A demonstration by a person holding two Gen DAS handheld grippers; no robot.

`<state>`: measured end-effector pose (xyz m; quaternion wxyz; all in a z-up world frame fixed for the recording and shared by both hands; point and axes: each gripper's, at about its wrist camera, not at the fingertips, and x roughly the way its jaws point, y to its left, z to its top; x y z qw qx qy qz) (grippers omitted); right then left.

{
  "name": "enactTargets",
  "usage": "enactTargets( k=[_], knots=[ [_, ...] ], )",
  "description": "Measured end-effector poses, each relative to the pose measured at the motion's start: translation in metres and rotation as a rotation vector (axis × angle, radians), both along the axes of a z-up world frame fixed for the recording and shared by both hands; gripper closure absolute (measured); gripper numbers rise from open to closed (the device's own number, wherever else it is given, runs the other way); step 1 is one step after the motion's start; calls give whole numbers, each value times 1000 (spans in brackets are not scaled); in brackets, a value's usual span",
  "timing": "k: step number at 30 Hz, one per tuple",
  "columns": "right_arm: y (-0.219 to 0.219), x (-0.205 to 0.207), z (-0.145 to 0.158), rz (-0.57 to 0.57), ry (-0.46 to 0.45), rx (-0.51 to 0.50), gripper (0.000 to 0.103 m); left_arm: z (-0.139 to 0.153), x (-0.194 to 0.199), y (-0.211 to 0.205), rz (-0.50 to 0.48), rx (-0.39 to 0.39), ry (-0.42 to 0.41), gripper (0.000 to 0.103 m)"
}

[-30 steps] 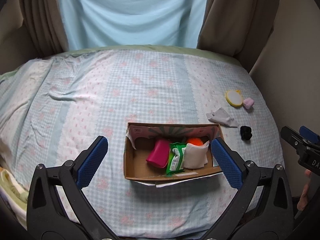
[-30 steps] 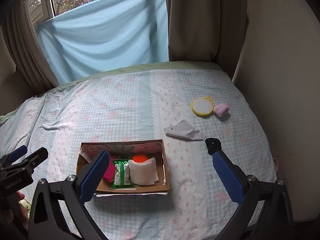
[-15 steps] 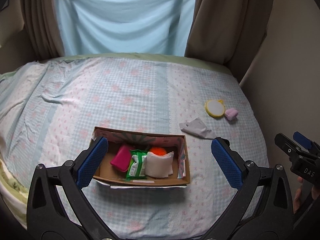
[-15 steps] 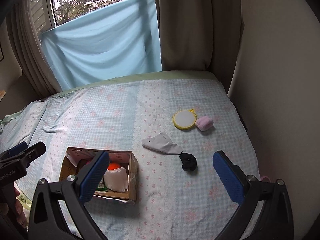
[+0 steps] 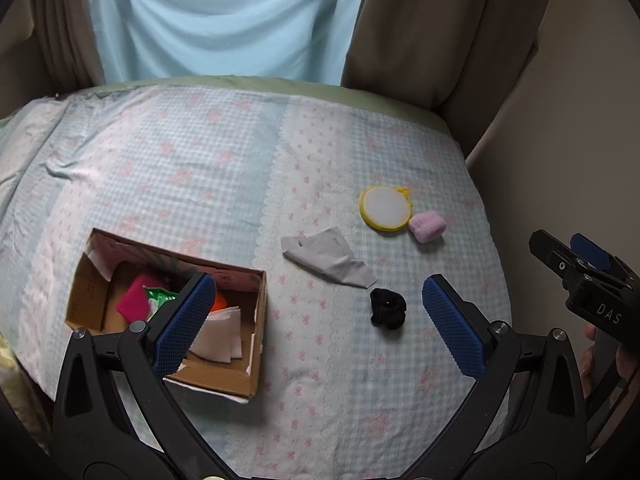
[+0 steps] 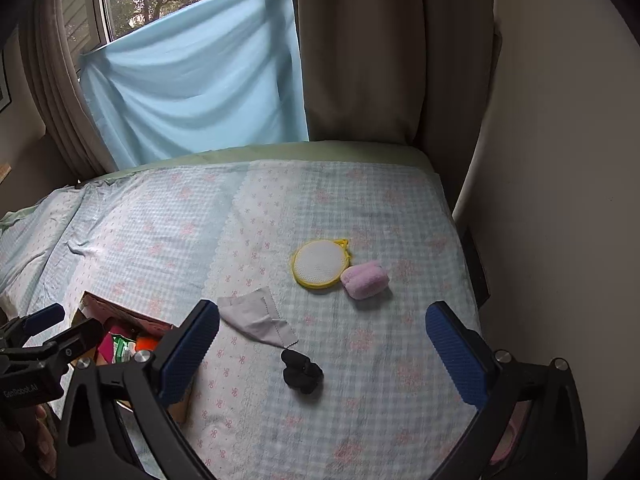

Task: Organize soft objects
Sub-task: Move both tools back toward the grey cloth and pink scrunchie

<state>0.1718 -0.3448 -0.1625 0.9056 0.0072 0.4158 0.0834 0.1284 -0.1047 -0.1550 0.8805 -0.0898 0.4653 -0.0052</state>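
Nearer the black scrunchie [image 6: 302, 371] now.

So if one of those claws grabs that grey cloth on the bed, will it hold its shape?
Probably not. The grey cloth lies thin and creased on the bedspread, so it would likely droop. It looks light, and could slip from the right gripper if pinched only at an edge.

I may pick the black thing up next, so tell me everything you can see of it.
The black bundle is a small, dark, lumpy wad of soft fabric, perhaps a rolled sock or scrunchie; its detail is too dark to make out. It lies loose on the checked bedspread, right of the cardboard box. The tip of the grey cloth ends just beside it; whether they touch is unclear. Neither gripper touches it; it sits in front of the open right gripper.
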Motion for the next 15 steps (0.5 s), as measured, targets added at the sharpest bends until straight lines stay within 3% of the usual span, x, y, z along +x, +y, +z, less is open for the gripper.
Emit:
enactTargets(
  k=[6, 15],
  knots=[
    [-22, 47, -49, 47, 34, -10, 0, -60, 41, -35, 6, 15, 26, 0],
    [-36, 112, -144, 119, 87, -29, 0, -176, 91, -59, 24, 61, 87, 0]
  ],
)
